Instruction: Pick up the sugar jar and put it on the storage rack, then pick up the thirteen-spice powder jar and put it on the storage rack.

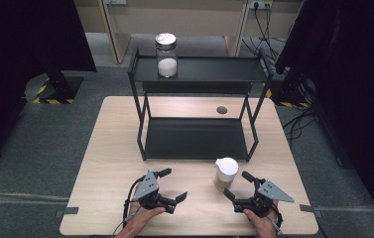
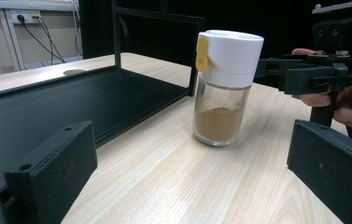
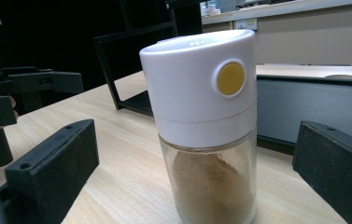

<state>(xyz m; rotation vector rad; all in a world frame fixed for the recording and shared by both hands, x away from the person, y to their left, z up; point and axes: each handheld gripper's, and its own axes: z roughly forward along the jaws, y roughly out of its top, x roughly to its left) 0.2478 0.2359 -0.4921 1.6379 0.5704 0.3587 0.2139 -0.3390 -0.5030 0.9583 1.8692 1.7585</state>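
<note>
A small glass shaker (image 1: 225, 173) stands upright on the desk (image 1: 105, 163), lower centre-right of the high view, just in front of the black two-tier rack (image 1: 198, 138) and apart from it. Its position reads as a starting pose — free-standing with bare wood all round, so jaws can come at it from either side.

The right hand-held gripper (image 1: 238, 187) sits just beside the shaker at the lower right, jaws spread and empty; in the right gripper view the shaker (image 3: 206, 130) fills the gap between them, not yet touched, which suggests it is lined up for a grasp. The left hand-held gripper (image 1: 173, 185), lower centre-left, is also spread and empty, well clear, looking across at the shaker (image 2: 224, 86).

The shaker has a clear glass body about half full of brown powder, and a tall white cap with a round yellow button on its side. A second jar (image 1: 166, 55) with white contents stands on the rack's top shelf — top centre of the frame.
</note>
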